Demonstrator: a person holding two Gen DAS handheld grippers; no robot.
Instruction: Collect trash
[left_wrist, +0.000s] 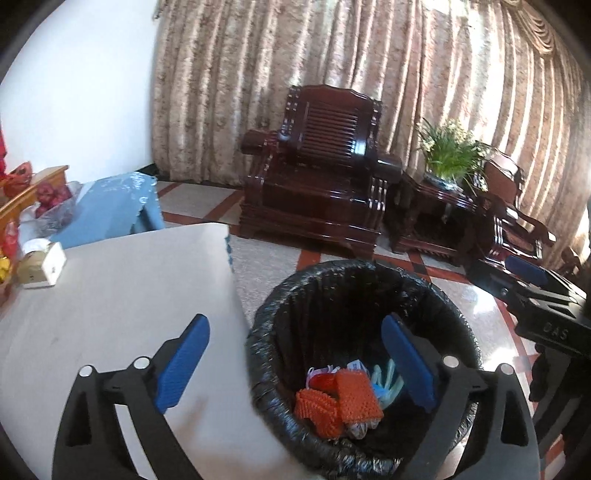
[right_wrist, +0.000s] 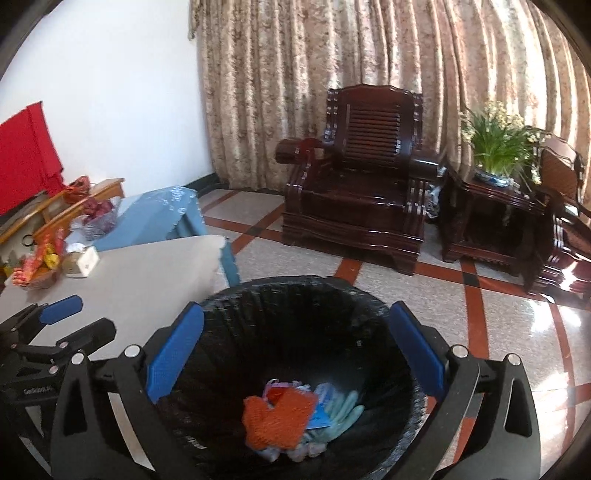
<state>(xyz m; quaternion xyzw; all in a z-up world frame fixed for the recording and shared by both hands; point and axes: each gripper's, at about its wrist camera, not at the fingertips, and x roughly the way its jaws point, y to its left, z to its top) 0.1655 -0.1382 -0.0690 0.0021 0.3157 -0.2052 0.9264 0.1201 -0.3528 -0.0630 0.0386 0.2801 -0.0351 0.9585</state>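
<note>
Both tools hung empty with fingers spread wide: the left tool straddled the near desk edge and the bin; the right tool hovered over it. Orange mesh trash lay inside, beside what looked like pale green gloves.

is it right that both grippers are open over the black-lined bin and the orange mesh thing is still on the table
Not quite. Both the left gripper and right gripper are open, but the orange mesh piece lies inside the black-lined bin, not on the table. The right wrist view shows it clearly.
</note>
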